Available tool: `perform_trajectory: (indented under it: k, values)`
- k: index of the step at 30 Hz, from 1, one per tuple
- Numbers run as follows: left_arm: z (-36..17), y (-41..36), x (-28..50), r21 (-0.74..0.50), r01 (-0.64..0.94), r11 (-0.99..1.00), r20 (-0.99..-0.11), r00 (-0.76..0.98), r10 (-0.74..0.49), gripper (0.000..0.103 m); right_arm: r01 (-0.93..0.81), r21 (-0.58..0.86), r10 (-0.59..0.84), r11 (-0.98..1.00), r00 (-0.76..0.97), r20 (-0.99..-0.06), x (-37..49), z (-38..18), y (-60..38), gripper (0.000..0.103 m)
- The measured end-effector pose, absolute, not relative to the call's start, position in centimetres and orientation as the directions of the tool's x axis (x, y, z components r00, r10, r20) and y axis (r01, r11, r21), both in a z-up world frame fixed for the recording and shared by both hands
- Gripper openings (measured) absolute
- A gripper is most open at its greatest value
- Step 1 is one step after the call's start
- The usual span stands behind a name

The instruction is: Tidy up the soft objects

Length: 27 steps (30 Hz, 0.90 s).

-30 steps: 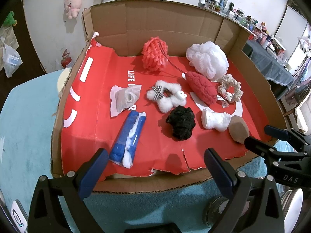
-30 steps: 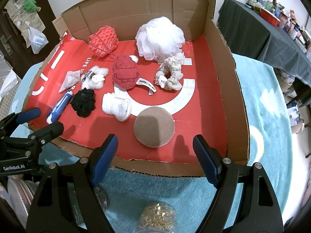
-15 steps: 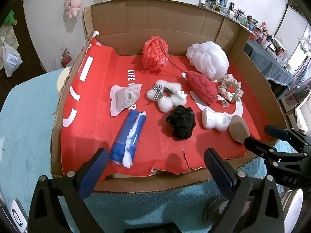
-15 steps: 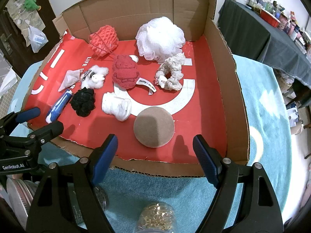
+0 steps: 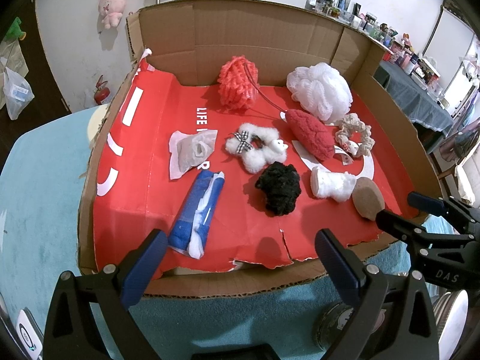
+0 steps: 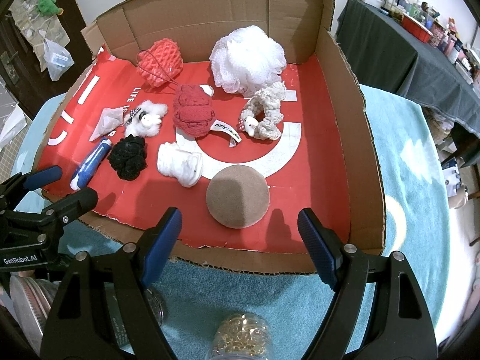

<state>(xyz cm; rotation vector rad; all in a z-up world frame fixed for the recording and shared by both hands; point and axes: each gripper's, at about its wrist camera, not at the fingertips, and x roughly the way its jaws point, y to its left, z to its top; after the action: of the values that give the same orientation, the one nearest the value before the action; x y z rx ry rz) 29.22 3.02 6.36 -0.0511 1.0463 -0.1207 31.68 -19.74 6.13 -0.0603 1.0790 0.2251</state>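
Left wrist view: cardboard box (image 5: pixel 270 39) on teal cloth (image 5: pixel 39 195), soft items on its red liner; black scrunchie (image 5: pixel 279 191) mid-box. Left gripper (image 5: pixel 240 246) open, empty, at the near edge.
Right wrist view: brown pad (image 6: pixel 238 200) nearest the box's front edge; dark-clothed table (image 6: pixel 420 66) behind. Right gripper (image 6: pixel 239 224) open, empty.

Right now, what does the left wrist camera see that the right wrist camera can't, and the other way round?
Only the left wrist view shows the red fire extinguisher by the wall. Only the right wrist view shows the glass jar of gold rings and the "miffy" label readable. Both show the open cardboard box, the round brown felt pad and both open grippers.
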Motion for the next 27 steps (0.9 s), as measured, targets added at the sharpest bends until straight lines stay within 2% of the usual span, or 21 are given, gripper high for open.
perform_trajectory:
  k: [27]
  values:
    - [6.34,3.24,29.22,-0.116,0.070,0.991,-0.860,0.492,-0.136,0.101,-0.212,0.059,0.150,0.976,0.449,-0.881,31.87,6.18,-19.60,0.079]
